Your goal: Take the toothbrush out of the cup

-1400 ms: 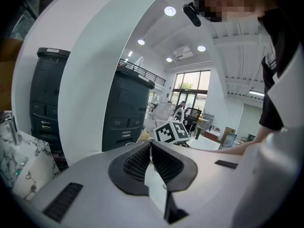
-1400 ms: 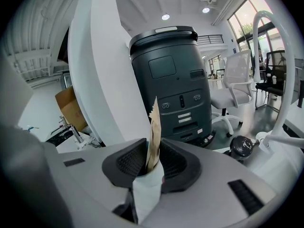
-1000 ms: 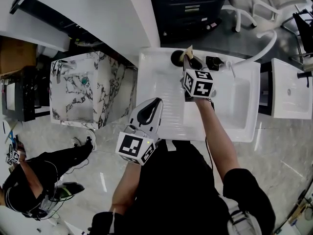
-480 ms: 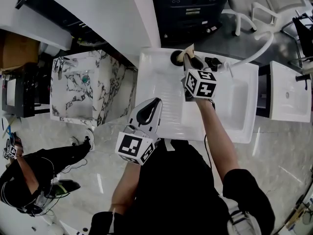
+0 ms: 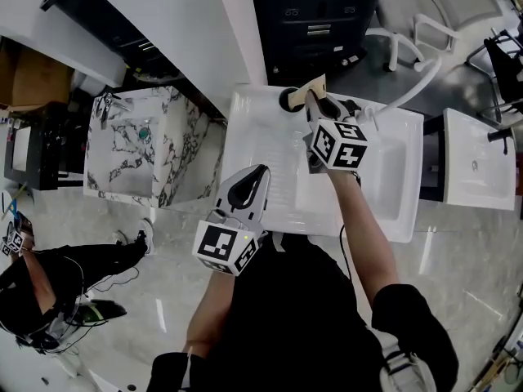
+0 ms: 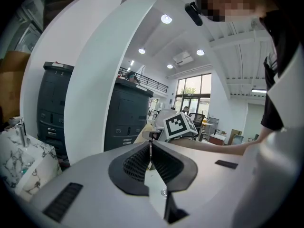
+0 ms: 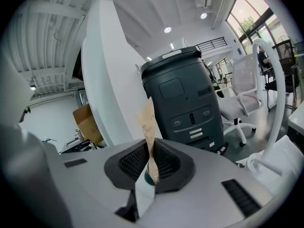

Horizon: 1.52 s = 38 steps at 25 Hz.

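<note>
1. Toothbrush (image 7: 148,122): it is tan, and it stands upright between the jaws of my right gripper (image 7: 151,158), which are closed tight on its lower part. Its top rises above the jaws.
2. In the head view the toothbrush (image 5: 314,86) shows as a tan tip just beside the black cup (image 5: 289,99), at the cup's right edge. My gripper hides its lower end, so I cannot tell whether that end is clear of the cup.
3. The cup stands at the far edge of the white sink (image 5: 270,162). My right gripper (image 5: 315,109) reaches over the sink towards it.
4. My left gripper (image 5: 249,188) hangs over the sink's near left corner, well apart from the cup.
5. In its own view the left gripper (image 6: 150,158) has its jaws pressed together with nothing between them.
6. A dark cabinet (image 7: 185,99) stands behind the sink, and a white hose (image 7: 266,103) arcs up at the right.
7. A marbled basin (image 5: 139,149) sits to the left of the sink.
</note>
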Motion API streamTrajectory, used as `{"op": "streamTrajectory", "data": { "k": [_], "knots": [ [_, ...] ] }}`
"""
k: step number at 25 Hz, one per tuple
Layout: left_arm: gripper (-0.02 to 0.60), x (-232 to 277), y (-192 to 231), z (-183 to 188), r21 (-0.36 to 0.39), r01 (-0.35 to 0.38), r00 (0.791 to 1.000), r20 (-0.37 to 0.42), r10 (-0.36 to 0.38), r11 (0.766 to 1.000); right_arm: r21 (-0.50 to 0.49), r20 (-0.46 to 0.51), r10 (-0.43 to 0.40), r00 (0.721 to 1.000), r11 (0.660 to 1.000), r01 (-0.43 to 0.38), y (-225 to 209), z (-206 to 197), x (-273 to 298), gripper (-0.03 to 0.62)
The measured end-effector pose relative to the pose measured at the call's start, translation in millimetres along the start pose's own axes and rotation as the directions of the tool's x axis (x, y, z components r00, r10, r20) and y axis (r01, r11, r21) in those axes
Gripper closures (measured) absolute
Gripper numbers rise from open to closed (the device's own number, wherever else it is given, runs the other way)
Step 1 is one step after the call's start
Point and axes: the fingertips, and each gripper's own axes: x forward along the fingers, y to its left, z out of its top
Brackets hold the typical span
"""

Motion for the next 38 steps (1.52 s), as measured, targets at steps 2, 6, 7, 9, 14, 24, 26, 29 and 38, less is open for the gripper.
{"op": "streamTrajectory", "data": {
  "k": [2,6,7,9,14,24,26,29,38],
  "knots": [
    [0.554,-2,-6,1,0.002,-0.004,1.000,0.009,0.004,1.000,0.001,0.016,0.013,1.000,1.000,-0.013,1,6,-10,0.547],
    [0.554,-5,-18,3,0.008,-0.011,1.000,0.024,0.011,1.000,0.000,0.045,0.043,0.998,0.999,-0.043,4,16,-30,0.547],
    [0.554,-5,-22,4,0.010,-0.014,0.999,0.030,0.013,1.000,-0.005,0.050,0.052,0.997,0.999,-0.052,4,19,-35,0.546],
    [0.554,-6,-28,4,0.013,-0.019,0.999,0.039,0.019,1.000,-0.013,0.061,0.068,0.996,0.998,-0.067,6,23,-44,0.546],
    [0.554,-11,-42,3,0.024,-0.042,0.998,0.049,0.040,0.999,-0.024,0.098,0.106,0.989,0.994,-0.104,9,30,-71,0.546],
    [0.554,-23,-50,-4,0.024,-0.063,0.997,0.048,0.062,0.998,-0.015,0.134,0.123,0.983,0.992,-0.122,9,21,-112,0.546],
    [0.554,-23,-51,-3,0.029,-0.056,0.998,0.044,0.054,0.998,-0.007,0.137,0.124,0.983,0.992,-0.124,10,20,-119,0.546],
    [0.554,-24,-53,-2,0.036,-0.037,0.998,0.042,0.036,0.999,0.003,0.135,0.118,0.984,0.993,-0.120,10,16,-129,0.547],
    [0.554,-47,-57,-10,0.032,0.022,0.999,0.032,-0.023,0.999,0.032,0.142,0.090,0.986,0.995,-0.095,25,-3,-176,0.547]
  ]
}}
